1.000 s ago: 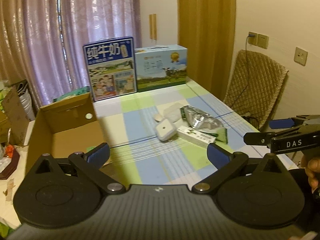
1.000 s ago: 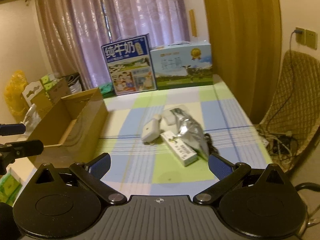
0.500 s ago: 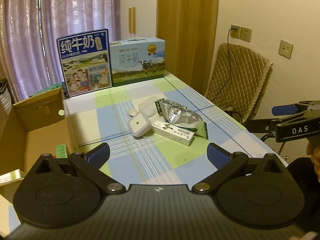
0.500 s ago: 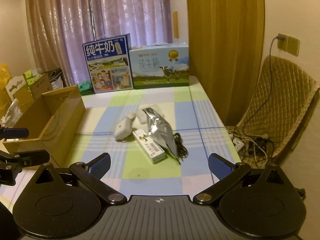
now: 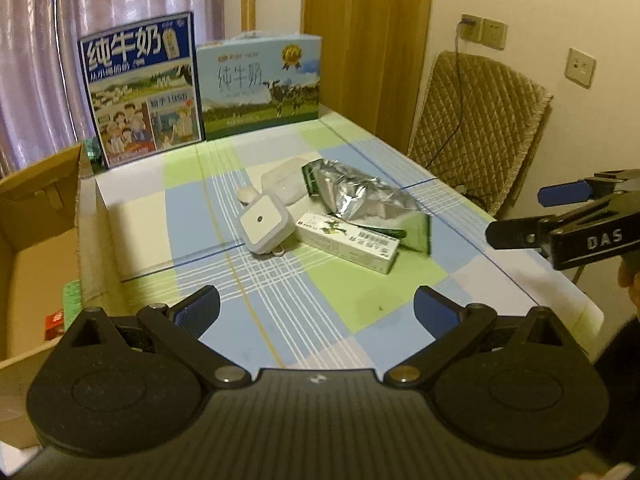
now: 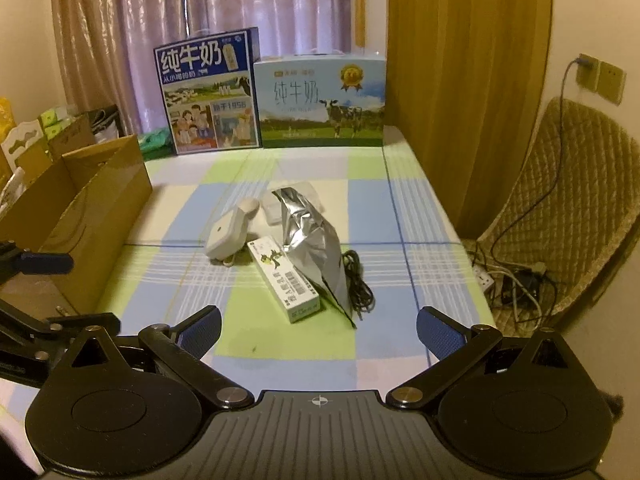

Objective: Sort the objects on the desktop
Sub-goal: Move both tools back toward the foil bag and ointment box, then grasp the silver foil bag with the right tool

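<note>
The desktop objects lay in a loose cluster at the centre of the frame on the checked table [image 5: 280, 320]: a white square plug-in device [image 5: 265, 225], a green-and-white carton [image 5: 347, 246] lying flat just to its right, a crumpled silver foil bag [image 5: 360, 200] behind and touching the carton, and a pale flat lid-like piece [image 5: 284, 182] behind the device. In the right wrist view the same cluster sat at centre frame, with a coiled black cable [image 6: 358, 280] lying just right of the foil bag. The left claw [image 5: 318, 312] occupied the lower part of its own frame, its blue-padded fingers spread well apart and empty, above the near table edge and well short of the cluster. The right claw [image 6: 319, 330] was likewise spread apart and held nothing; in the left wrist view it projected in from the right edge of the frame, marked "DAS", with a hand [image 5: 630, 284] partly visible beneath it. An open cardboard box [image 5: 40, 216] stood at the left edge of the frame beside the table, with a green item and a red item visible inside; what they were could not be determined. Two milk cases, one dark blue [image 5: 140, 88] and one light blue [image 5: 260, 84], stood upright side by side at the far end of the table in the upper centre of the frame. A quilted chair [image 5: 480, 128] stood at the right of the frame against the wall.
</note>
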`<action>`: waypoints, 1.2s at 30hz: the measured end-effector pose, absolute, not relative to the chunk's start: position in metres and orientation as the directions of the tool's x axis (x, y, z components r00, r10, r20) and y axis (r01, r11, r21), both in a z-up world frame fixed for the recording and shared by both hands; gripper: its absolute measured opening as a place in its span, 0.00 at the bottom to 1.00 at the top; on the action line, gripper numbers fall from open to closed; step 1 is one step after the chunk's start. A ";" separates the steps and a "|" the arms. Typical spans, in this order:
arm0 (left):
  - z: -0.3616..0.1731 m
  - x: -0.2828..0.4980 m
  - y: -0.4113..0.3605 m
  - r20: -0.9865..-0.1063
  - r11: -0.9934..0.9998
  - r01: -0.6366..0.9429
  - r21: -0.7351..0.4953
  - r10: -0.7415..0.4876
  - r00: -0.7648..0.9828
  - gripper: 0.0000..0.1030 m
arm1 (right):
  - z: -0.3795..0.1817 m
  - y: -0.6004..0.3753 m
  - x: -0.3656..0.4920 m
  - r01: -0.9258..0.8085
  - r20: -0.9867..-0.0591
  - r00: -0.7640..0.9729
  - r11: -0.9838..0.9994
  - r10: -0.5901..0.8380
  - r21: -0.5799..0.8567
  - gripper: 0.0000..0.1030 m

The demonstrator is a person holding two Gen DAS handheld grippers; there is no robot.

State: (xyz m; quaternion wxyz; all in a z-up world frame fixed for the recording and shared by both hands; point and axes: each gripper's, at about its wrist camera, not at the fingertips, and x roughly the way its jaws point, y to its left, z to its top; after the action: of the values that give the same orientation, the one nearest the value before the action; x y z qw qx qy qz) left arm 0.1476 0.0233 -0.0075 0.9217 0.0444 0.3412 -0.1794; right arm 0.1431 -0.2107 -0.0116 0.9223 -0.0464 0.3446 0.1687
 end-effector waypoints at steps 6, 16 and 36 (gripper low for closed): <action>-0.030 0.178 0.015 -0.663 0.922 0.386 -0.025 -0.304 0.684 0.98 | -0.033 -0.206 0.171 -0.363 -0.645 0.718 0.931 0.261 -0.028 0.98; -0.048 0.208 0.004 -0.669 0.927 0.376 -0.012 -0.287 0.686 0.98 | -0.080 -0.189 0.216 -0.485 -0.652 0.691 0.869 0.311 -0.100 0.91; -0.071 0.226 0.007 -0.714 0.948 0.313 -0.059 -0.259 0.650 0.98 | -0.107 -0.180 0.266 -0.526 -0.723 0.607 0.849 0.331 -0.053 0.35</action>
State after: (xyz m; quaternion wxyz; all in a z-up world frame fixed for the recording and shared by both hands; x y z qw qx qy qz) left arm 0.2260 0.0068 -0.0709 0.9077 0.0348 0.3872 -0.1576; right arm 0.2660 -0.1796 -0.1067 0.8866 -0.1313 0.3718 0.2418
